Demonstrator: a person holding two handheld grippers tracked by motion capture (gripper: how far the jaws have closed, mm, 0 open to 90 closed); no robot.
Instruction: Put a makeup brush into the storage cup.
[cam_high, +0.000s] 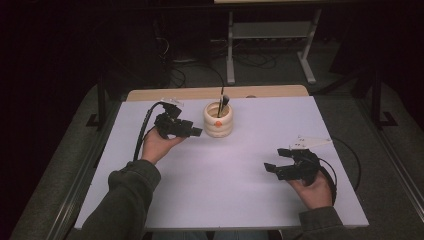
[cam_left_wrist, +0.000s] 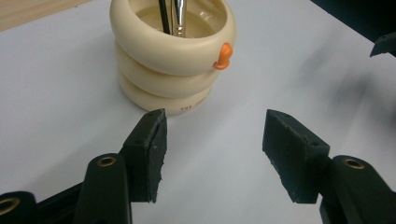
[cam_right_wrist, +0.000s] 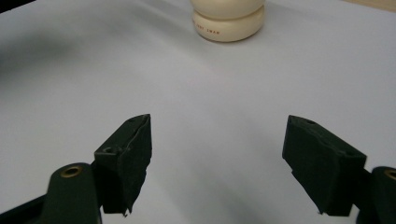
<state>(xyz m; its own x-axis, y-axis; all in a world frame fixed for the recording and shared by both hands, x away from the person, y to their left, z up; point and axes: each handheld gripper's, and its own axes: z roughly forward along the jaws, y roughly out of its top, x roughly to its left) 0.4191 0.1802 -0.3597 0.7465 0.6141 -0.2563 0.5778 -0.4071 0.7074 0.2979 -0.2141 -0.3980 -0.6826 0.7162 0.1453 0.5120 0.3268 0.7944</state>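
Observation:
A cream ringed holder (cam_high: 218, 120) stands at the back middle of the white table, with an orange knob on its rim and dark-handled tools (cam_high: 222, 103) standing in it. My left gripper (cam_high: 195, 132) hovers just left of the holder, jaws open and empty. In the left gripper view the holder (cam_left_wrist: 173, 60) is close ahead, slightly left of the gap between the jaws of the left gripper (cam_left_wrist: 214, 142). My right gripper (cam_high: 272, 160) rests open and empty at the front right. The right gripper view has the holder's base (cam_right_wrist: 229, 21) far ahead of the right gripper (cam_right_wrist: 217, 154).
The white table top (cam_high: 225, 175) ends at a wooden strip (cam_high: 215, 93) at the back. Beyond it stand a grey metal stand (cam_high: 270, 45) and cables on a dark floor. A cable (cam_high: 142, 130) trails from the left gripper.

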